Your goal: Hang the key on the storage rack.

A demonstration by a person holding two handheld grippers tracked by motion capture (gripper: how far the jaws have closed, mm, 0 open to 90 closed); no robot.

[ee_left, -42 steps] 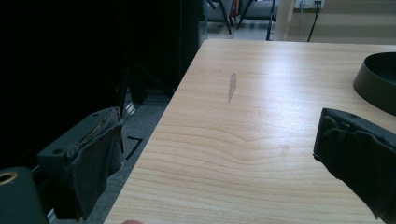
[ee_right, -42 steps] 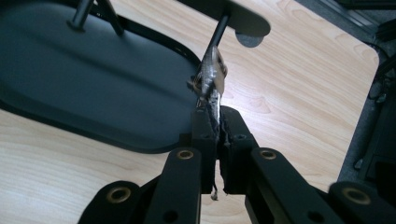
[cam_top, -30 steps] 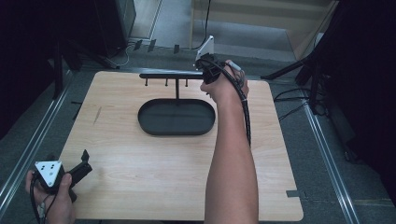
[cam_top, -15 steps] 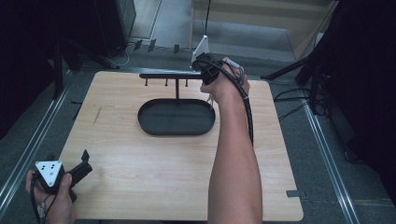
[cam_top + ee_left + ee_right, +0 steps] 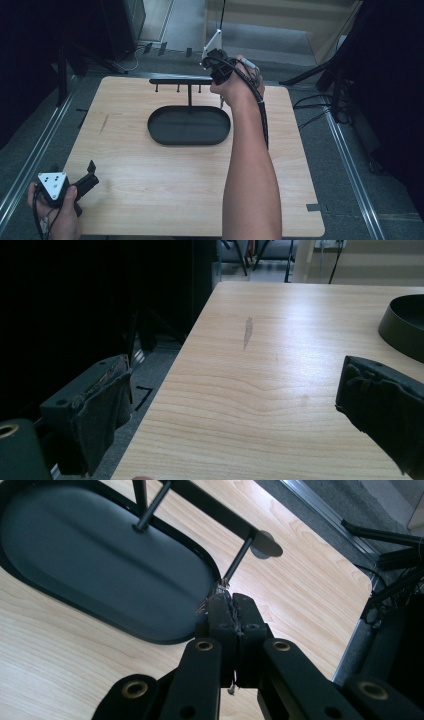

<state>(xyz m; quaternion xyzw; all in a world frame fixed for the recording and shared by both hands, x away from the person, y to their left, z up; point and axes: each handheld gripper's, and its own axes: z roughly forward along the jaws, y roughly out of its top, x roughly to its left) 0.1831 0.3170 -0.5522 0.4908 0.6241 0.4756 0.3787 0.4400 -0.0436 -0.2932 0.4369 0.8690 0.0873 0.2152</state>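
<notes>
Held a thin, shiny chain [image 5: 233,689] pinched in the right hand-held gripper [image 5: 230,602], jaws pressed together with only a glint past the tips and a short end trailing below. Stood just off the right end of the bar [image 5: 180,80], beside its last peg [image 5: 240,555] and above the right rim of the tray [image 5: 150,122]. Rested the left hand-held gripper [image 5: 235,375] wide apart and empty over the near left corner of the counter [image 5: 150,190], well clear of the work.

Judged the step to be hanging the chain on that end peg. Called for a slow, level approach, with the loop brought under the bar and over the peg's tip rather than pushed against its side. Called for a firm pinch until the chain visibly caught, since so fine a piece could slip and drop into the tray. Could not tell how much chain hung free. Risked nudging the light stand, so a gentle touch was wanted.
</notes>
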